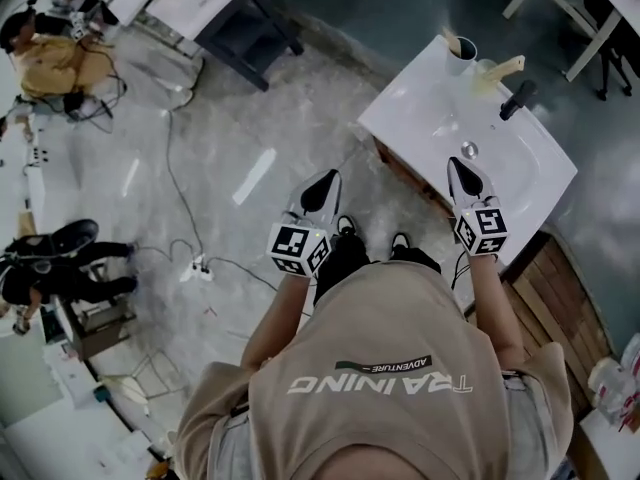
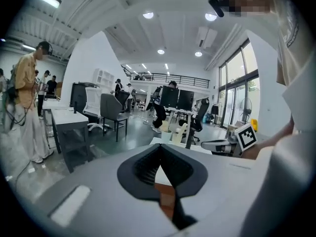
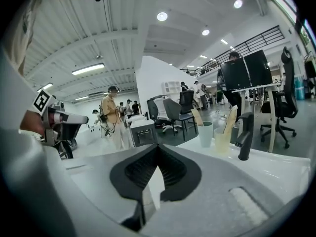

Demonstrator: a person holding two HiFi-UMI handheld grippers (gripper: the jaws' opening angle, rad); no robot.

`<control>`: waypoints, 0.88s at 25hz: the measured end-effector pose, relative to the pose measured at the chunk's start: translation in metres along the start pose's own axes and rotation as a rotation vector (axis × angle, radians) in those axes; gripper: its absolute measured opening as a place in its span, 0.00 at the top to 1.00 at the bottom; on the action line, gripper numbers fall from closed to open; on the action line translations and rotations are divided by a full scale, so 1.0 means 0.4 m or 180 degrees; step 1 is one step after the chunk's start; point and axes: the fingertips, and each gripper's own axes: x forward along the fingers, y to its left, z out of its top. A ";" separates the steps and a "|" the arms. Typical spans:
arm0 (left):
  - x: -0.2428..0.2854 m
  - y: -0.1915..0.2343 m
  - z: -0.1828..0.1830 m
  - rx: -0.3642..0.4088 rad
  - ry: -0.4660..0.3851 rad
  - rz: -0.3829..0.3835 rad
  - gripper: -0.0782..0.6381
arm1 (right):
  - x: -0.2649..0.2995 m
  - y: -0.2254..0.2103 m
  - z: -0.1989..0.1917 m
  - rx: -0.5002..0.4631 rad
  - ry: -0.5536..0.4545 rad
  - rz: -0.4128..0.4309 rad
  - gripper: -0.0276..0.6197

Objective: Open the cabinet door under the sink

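A white sink top [image 1: 420, 108] stands ahead at the right, with a black tap [image 1: 517, 98] and two cups [image 1: 460, 56] at its far end. Below its near edge shows the brown wooden cabinet front [image 1: 398, 168]. My right gripper [image 1: 465, 176] hovers over the near edge of the sink top, jaws shut and empty. In the right gripper view its gripper [image 3: 158, 146] points along the top toward the tap [image 3: 245, 135]. My left gripper [image 1: 322, 190] hangs over the floor left of the cabinet corner, also shut on nothing. The left gripper [image 2: 159, 147] faces the sink's corner.
A cable and power strip [image 1: 198, 266] lie on the concrete floor to the left. People sit or stand at the far left [image 1: 45, 63]. A dark desk [image 1: 215, 8] stands behind. Wooden planking [image 1: 560, 308] lies right of the sink.
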 end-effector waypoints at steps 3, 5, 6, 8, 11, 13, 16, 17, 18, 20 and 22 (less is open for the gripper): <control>0.068 0.023 0.010 0.0050 0.0024 -0.0293 0.87 | 0.013 -0.002 -0.007 0.0026 0.0018 -0.0177 0.95; 0.105 0.042 0.033 0.0100 0.0025 -0.0494 0.87 | 0.013 -0.006 -0.012 0.0036 0.0058 -0.0372 0.95; 0.119 0.051 0.047 0.0143 0.0033 -0.0595 0.87 | 0.008 -0.006 -0.013 0.0067 0.0070 -0.0483 0.95; 0.143 0.063 0.077 0.0261 0.0029 -0.0808 0.87 | -0.009 -0.002 -0.011 0.0147 0.0058 -0.0714 0.95; 0.182 0.081 0.096 0.0412 0.0043 -0.1131 0.87 | -0.030 0.013 -0.013 0.0239 0.0019 -0.1075 0.95; 0.197 0.088 0.089 0.0426 0.0094 -0.1362 0.87 | -0.042 0.038 -0.011 0.0302 -0.0039 -0.1296 0.95; 0.208 0.078 0.074 0.0488 0.0158 -0.1687 0.87 | -0.068 0.072 -0.016 0.0392 -0.0107 -0.1601 0.95; 0.210 0.072 0.071 0.0508 0.0172 -0.1787 0.87 | -0.080 0.083 -0.025 0.0432 -0.0106 -0.1697 0.95; 0.212 0.065 0.070 0.0521 0.0177 -0.1886 0.87 | -0.093 0.094 -0.037 0.0471 -0.0095 -0.1788 0.95; 0.214 0.056 0.068 0.0547 0.0176 -0.2074 0.87 | -0.115 0.119 -0.060 0.0531 -0.0066 -0.1959 0.95; 0.217 0.054 0.059 0.0580 0.0187 -0.2240 0.87 | -0.133 0.148 -0.078 0.0565 -0.0054 -0.2116 0.95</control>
